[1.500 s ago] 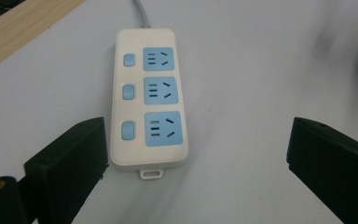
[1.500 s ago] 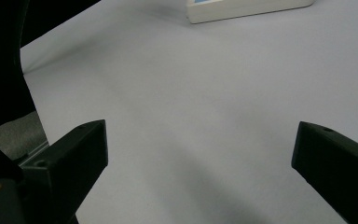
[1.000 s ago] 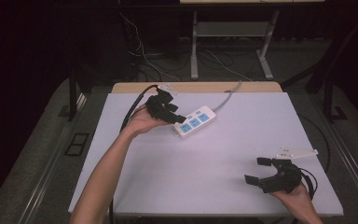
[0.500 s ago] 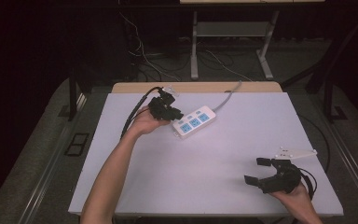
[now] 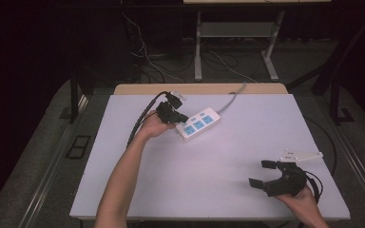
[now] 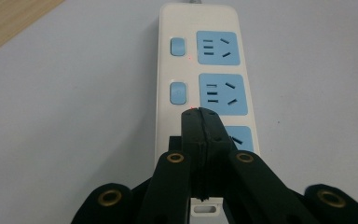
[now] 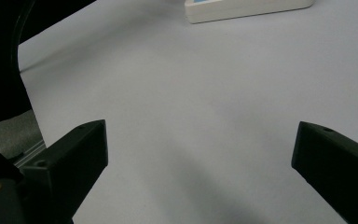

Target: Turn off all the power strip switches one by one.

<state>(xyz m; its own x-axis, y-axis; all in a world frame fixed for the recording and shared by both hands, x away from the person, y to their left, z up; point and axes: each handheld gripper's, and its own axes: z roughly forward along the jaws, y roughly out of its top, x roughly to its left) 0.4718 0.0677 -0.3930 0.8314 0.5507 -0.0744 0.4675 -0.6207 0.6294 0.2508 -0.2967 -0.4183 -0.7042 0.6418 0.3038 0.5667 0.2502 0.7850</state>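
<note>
White, the broad bench (image 5: 209,190) carries a cream plastic power strip with blue sockets (image 5: 198,124), over whose near end the left tongs (image 6: 199,116) have just pressed their jaws together on nothing, while the right tongs (image 5: 261,173), well apart from it, gape empty.

No legible text or labels.

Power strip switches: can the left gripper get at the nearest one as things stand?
Probably yes. The left gripper, jaws shut with nothing between them, has its tip over the power strip right at the nearest switch's place, nothing in between. The right gripper sits open, far off.
</note>
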